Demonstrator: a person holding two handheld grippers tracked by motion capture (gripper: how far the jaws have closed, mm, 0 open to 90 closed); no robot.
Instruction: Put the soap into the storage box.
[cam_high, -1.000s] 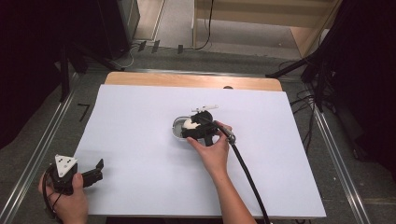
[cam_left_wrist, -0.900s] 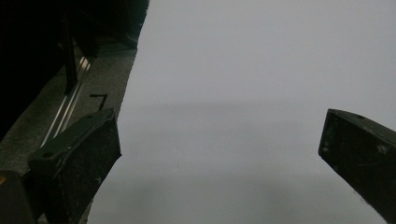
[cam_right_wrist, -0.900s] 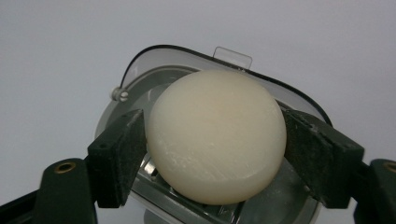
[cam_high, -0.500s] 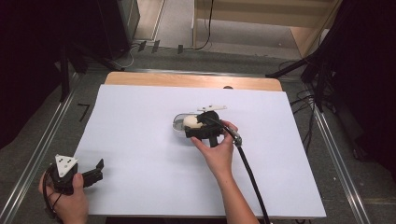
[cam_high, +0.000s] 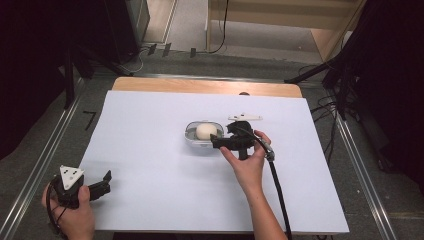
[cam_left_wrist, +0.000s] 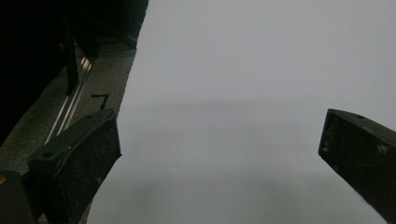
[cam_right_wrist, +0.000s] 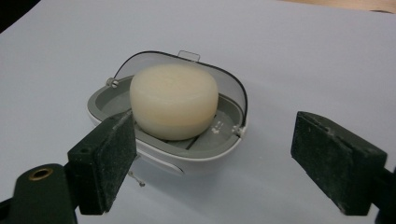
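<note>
High view: on the white-covered counter (cam_high: 150, 165), a small grey oval dish with a clear hinged lid (cam_high: 192, 137) holds a round cream soap bar (cam_high: 206, 131) at the centre. The right tool (cam_high: 220, 142) sits just right of it. The left tool (cam_high: 102, 182) rests near the left corner.

Left gripper view: its jaws spread wide over bare counter.

Right gripper view: jaws wide, grasping nothing, dish just beyond them.

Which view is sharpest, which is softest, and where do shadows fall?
Right gripper view: sharpest, the soap and its dish crisp, a soft shadow under the dish. Left gripper view: softest, dim grey sheet, blurred jaws. High view: evenly lit white sheet, dark surroundings, faint shadow beside the right gripper.
</note>
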